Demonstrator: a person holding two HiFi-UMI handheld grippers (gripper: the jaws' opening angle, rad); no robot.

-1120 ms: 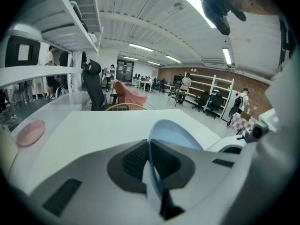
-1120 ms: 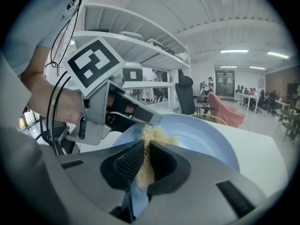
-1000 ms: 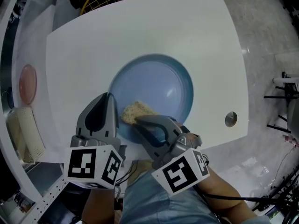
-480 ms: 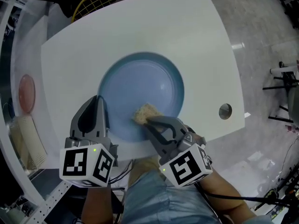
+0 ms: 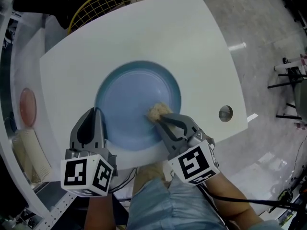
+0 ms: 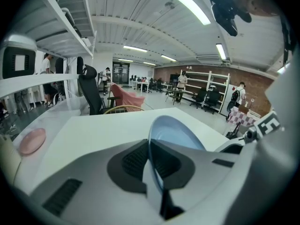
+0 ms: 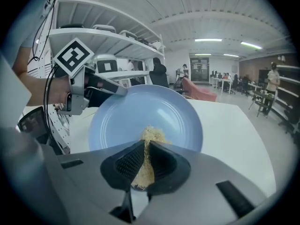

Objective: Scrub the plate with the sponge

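Two handheld grippers are seen at work over a white table, where a blue plate is being scrubbed. The plate's near-left rim is pinched between the closed jaws of the left gripper, by which the dish is steadied. On the plate's near-right side, the right gripper is clamped on a tan sponge, whose free end is pressed onto the blue surface just inside the rim. Within the last second the sponge has been carried from left of the plate's centre, close to the left gripper, across to right of it. One stroke across the near half is thus judged done, with the plate's far half likely yet to be covered. A yellow wire basket is seen beyond the plate, a pink dish well to its left and a small metal disc to its right.
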